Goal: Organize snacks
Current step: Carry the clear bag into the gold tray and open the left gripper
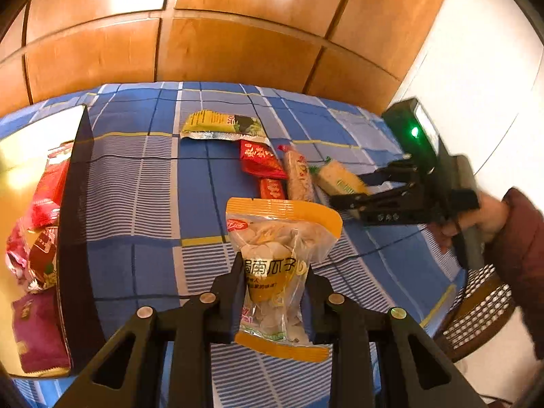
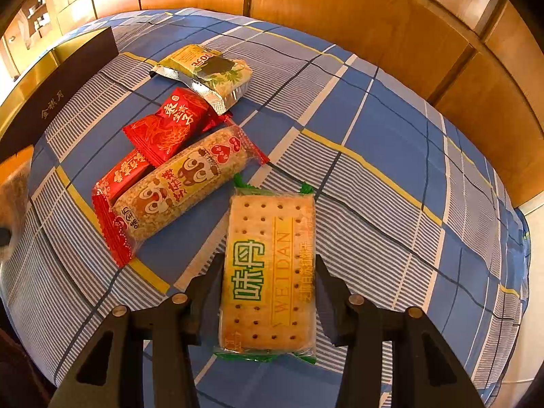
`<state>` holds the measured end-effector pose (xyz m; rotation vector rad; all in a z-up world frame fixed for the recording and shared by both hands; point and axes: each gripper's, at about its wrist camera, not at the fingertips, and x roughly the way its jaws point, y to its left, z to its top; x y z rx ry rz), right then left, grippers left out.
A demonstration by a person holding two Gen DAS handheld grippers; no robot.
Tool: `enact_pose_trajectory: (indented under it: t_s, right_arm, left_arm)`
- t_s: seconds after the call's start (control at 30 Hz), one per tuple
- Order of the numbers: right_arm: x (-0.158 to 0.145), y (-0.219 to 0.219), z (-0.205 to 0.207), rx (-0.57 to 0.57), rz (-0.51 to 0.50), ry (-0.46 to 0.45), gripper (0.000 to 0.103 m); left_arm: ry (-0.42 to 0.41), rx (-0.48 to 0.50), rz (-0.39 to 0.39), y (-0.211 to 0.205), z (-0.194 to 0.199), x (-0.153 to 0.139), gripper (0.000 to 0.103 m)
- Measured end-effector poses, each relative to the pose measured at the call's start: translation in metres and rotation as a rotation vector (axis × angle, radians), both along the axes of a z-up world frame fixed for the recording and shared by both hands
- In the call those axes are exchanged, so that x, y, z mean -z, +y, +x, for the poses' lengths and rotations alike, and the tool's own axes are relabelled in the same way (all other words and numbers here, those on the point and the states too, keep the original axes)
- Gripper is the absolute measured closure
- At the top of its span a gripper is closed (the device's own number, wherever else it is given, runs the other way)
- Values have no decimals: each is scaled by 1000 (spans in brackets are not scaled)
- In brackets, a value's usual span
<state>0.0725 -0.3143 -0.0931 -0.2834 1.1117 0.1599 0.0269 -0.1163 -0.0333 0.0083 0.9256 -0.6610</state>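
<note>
My left gripper (image 1: 273, 272) is shut on a clear and orange bag of pumpkin seeds (image 1: 277, 238), held above the blue checked tablecloth. My right gripper (image 2: 270, 265) straddles a green-edged cracker packet (image 2: 268, 272) lying on the cloth; its fingers stand at the packet's sides with small gaps. In the left wrist view the right gripper (image 1: 343, 192) and the cracker packet (image 1: 340, 176) show at right. Loose snacks lie nearby: a rice roll (image 2: 180, 183), two red packets (image 2: 170, 125) (image 2: 122, 176) and a yellow-green packet (image 2: 204, 68).
A black and gold box (image 1: 73, 224) at the left holds several red and purple packets (image 1: 40, 333); it also shows in the right wrist view (image 2: 61, 78). Wooden panels stand behind the table. A chair (image 1: 482, 309) sits at the table's right edge.
</note>
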Motion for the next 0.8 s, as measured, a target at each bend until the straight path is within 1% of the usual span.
enact_pose_trajectory:
  t_s: [0.03,0.07,0.13,0.17,0.2,0.27,0.33,0.4,0.5,0.6,0.67,0.73,0.8]
  right_arm:
    - [0,0,0,3,1,2,54]
    - [0,0,0,4,1,2,54]
    - [0,0,0,4,-4,2,54]
    - [0,1,0,4,-5,2,54]
    - [-1,1,0,4,-6,3,54]
    - [0,1,1,-2,-6,5,54]
    - [-1,1,2,-3,-6,9,54]
    - [-1,1,2,-3,-9,9,54]
    - [0,1,2,-5,-15,8,54]
    - [0,1,2,-5,-16,8,54]
    - [0,1,2,-4,-16,7,54]
    - [0,1,2,-5,-17,7,54]
    - [0,1,2,-8,-18,7,54]
  left_arm:
    - [-4,2,21,-3,1,3,74]
    - [9,2,41,-4,3,8,72]
    - [31,3,51,-4,4,13,64]
    - [35,6,55,-3,4,14,53]
    - [40,15,57,-2,5,14,48]
    - [32,28,73,-1,5,11,45]
    - [20,38,99,-1,7,9,44]
    - [47,61,111,-3,13,10,37]
    - [104,89,117,-10,21,16,36]
    - [163,90,134,-19,29,24,36]
    - [182,97,135,-24,33,28,36]
    - [182,101,137,-28,36,29,38]
    - [163,98,164,-30,36,29,55]
